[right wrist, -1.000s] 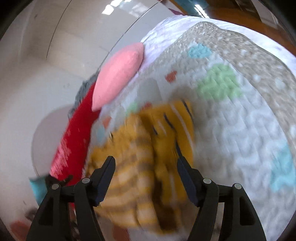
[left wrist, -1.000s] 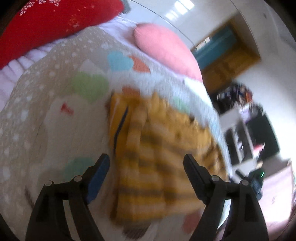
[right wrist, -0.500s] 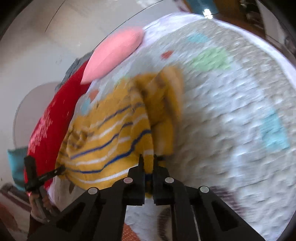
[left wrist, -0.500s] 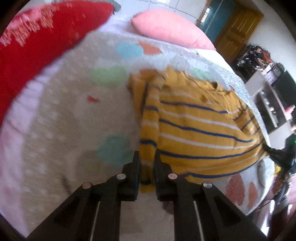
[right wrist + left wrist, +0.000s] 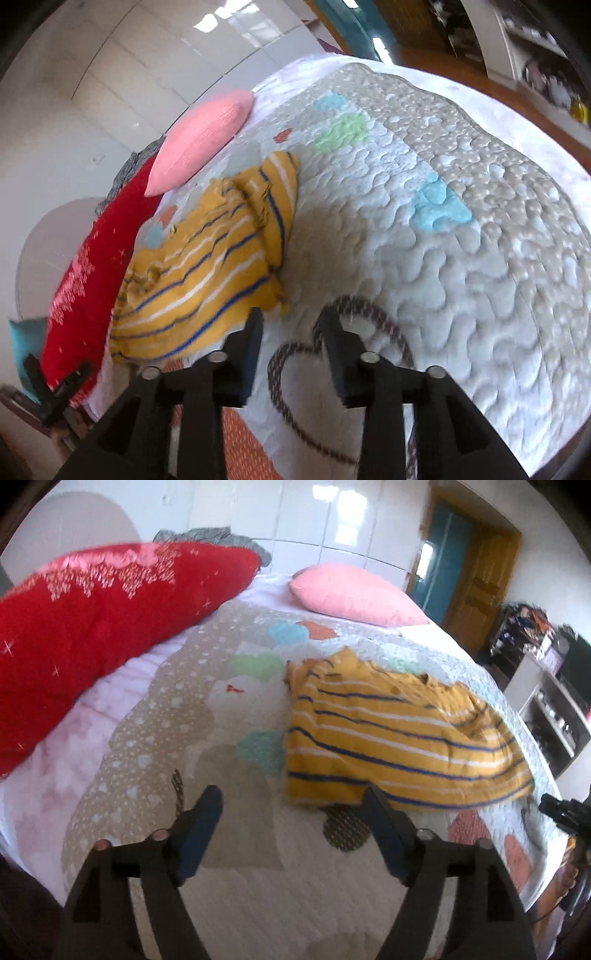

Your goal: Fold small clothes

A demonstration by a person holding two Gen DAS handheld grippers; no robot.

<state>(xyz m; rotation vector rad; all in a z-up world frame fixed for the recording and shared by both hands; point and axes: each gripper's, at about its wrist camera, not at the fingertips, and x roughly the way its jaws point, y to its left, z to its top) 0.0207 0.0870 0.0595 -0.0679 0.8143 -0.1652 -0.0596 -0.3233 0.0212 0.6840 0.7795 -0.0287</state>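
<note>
A small yellow garment with blue and white stripes (image 5: 391, 734) lies folded over on the quilted bedspread (image 5: 155, 738). My left gripper (image 5: 291, 805) is open and empty, just short of the garment's near left corner. In the right wrist view the garment (image 5: 207, 266) lies to the left. My right gripper (image 5: 290, 323) is open and empty beside the garment's near right corner, its left finger close to the cloth edge.
A red quilt (image 5: 92, 624) is bunched along the bed's far left. A pink pillow (image 5: 351, 594) lies at the head. Shelves with clutter (image 5: 546, 686) and a wooden door (image 5: 480, 579) stand past the bed's right edge.
Both grippers were shut on the garment's near corners half a second ago. Both have now opened, let go and drawn back. The garment lies on the bed.
</note>
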